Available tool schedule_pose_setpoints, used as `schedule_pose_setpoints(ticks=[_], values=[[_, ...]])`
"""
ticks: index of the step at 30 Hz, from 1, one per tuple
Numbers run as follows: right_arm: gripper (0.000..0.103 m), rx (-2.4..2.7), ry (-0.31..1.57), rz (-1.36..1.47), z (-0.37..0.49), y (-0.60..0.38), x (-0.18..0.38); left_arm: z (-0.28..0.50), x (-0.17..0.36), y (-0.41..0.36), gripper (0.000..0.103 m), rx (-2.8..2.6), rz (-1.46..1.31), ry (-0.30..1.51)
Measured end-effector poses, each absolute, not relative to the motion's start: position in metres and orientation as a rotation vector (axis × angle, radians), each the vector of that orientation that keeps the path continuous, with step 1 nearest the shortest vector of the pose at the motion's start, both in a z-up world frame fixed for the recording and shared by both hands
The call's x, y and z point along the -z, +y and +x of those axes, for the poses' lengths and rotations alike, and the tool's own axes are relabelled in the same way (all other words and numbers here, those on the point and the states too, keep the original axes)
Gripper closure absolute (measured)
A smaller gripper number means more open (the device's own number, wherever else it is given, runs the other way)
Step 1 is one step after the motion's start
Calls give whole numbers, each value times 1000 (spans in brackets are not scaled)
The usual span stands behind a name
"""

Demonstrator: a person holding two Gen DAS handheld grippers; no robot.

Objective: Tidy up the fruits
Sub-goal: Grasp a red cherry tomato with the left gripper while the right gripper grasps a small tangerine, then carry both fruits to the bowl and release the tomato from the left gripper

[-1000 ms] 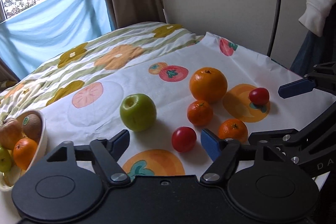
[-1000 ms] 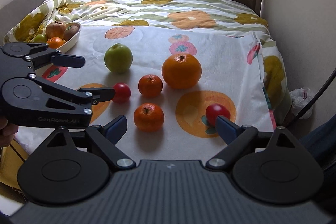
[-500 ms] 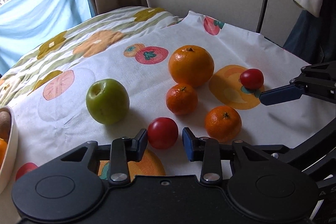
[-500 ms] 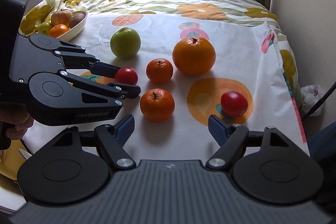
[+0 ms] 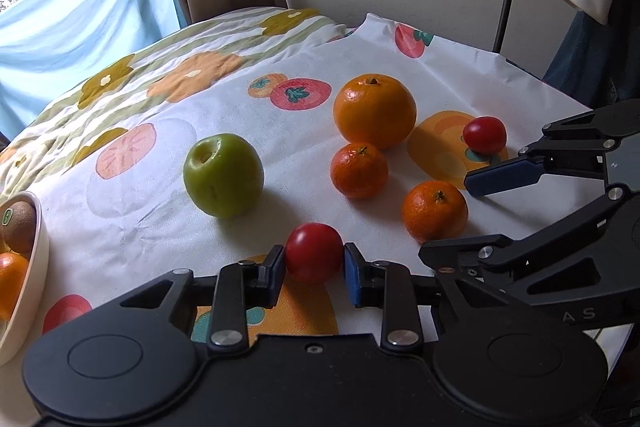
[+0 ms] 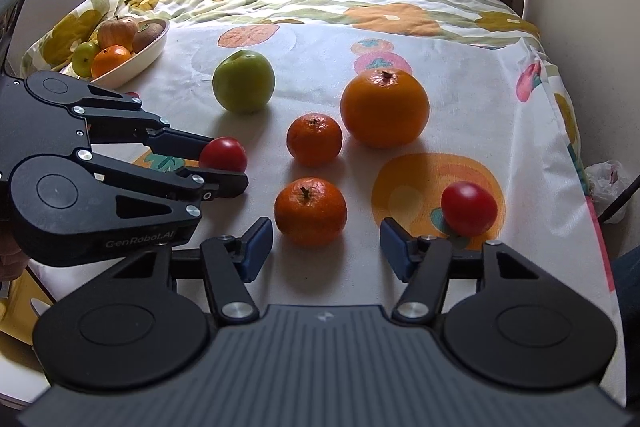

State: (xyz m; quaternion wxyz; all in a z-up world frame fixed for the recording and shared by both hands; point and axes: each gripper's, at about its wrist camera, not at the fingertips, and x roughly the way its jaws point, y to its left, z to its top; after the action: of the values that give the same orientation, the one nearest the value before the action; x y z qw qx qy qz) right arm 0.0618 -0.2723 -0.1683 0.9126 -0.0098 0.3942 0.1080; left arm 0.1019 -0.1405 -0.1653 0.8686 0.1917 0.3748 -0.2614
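Tomato, near edge of cloth, pinched between left gripper pads. Right gripper spread wide, holding nothing, near a mandarin. Advice: squeeze lightly, soft skin; lift straight, carry left to bowl.

Two matte black grippers: left gripper with smooth body, round caps, silver screws, blue finger pads, pale "GenRobot.AI" lettering on its side; right gripper with ribbed grey-black body, same silver screws, blue finger pads
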Motion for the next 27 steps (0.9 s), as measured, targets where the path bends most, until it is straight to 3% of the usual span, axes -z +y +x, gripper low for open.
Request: schedule_pose_setpoints(ticks=[7, 9, 11, 27], values=[[33, -239, 809, -28, 67, -269, 168, 100, 165, -132, 69, 512, 397, 786], [37, -247, 813, -29, 68, -267, 168, 99, 164, -129, 69, 498, 395, 786], [49, -255, 810, -38, 68, -266, 168, 98, 164, -125, 69, 485, 388, 790], [49, -293, 770, -38, 62, -249, 141, 78, 140, -91, 69, 354, 316, 767]])
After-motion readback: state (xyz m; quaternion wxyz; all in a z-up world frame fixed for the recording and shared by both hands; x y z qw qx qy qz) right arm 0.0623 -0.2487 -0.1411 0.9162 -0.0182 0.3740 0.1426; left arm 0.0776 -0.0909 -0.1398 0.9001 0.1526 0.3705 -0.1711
